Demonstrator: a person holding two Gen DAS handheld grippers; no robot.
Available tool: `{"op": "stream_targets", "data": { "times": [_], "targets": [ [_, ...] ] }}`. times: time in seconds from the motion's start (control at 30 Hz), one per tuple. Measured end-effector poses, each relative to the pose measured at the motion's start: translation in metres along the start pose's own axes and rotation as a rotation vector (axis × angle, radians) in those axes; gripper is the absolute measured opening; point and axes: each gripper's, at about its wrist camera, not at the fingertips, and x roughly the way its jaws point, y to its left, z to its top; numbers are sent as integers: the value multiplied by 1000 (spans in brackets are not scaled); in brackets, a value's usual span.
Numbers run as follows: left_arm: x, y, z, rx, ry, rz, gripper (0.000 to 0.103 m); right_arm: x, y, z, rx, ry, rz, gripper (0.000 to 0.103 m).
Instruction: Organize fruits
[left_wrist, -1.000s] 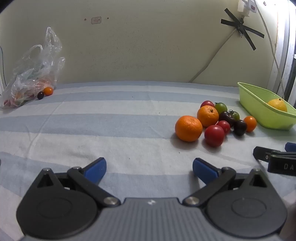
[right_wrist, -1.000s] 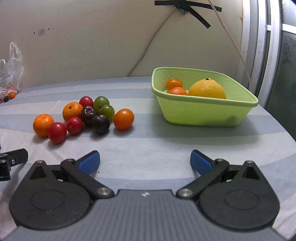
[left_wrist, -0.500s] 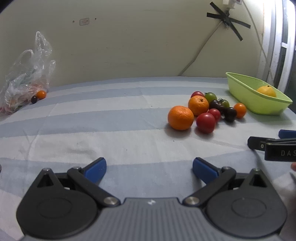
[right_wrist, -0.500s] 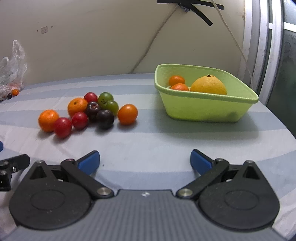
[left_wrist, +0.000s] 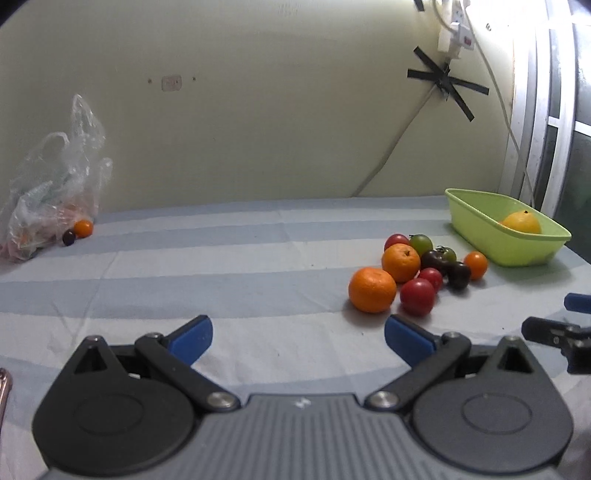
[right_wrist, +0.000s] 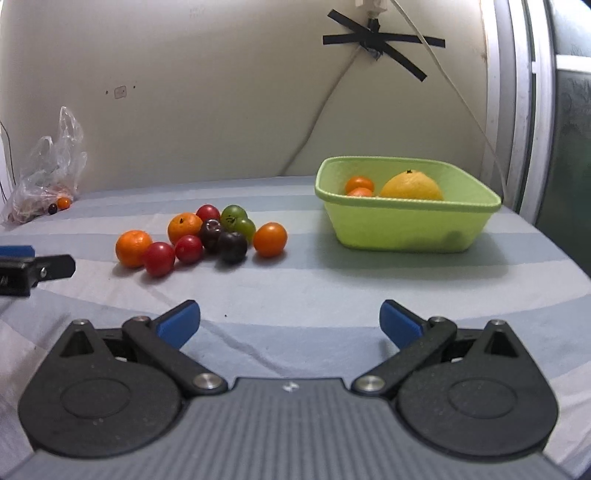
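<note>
Reaching: both tools hover over the striped table (right_wrist: 369, 280) between picks; I judge a fruit-to-basket transfer is next.
Right tool (right_wrist: 290, 319): jaws wide but closing slightly, nothing between them, touching nothing.
Left tool (left_wrist: 298, 334): jaws spread wide, empty.
Loose fruit (right_wrist: 207, 238): a cluster of oranges and tomatoes ahead-left of the right tool, ahead-right of the left.
Green basket (right_wrist: 406, 229): ahead-right of the right tool, already holding a large yellow citrus (right_wrist: 412, 186) and two small orange fruits.
Next move: centre open jaws around one outer fruit, such as the orange tomato (right_wrist: 270, 239), without scattering neighbours.
</note>
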Motion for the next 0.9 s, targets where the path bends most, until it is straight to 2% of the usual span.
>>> {"op": "stream_targets", "data": {
  "times": [0.07,0.1,0.27,0.33,0.4,0.47,0.57,0.6,0.63,0.67,0.77,0.9],
  "targets": [
    [4,0,1,7,6,3,103,-3,4,6,-40,-11,7,83],
    [5,0,1,11,9,7,103,-3,6,12,-62,-16,20,81],
    [10,1,6,25,19,16,103,-12,8,53,-186,-51,113,54],
    [10,5,9,28,22,12,101,-13,8,67,-228,-36,146,50],
    [8,12,14,32,31,-14,90,-12,8,76,-236,-3,193,50],
    [6,22,20,41,53,-53,73,-9,11,76,-252,29,247,43],
    [7,33,32,16,85,-138,61,-1,20,65,-253,64,306,39],
    [9,34,35,1,93,-174,60,5,24,62,-251,75,325,37],
    [12,32,38,-12,101,-205,57,11,28,57,-249,85,341,29],
    [16,29,41,-20,109,-241,56,19,32,53,-239,102,357,26],
    [32,16,46,-11,123,-287,56,34,44,49,-224,116,383,26],
    [60,7,50,-54,177,-341,56,46,59,44,-278,122,391,27]
  ]
}}
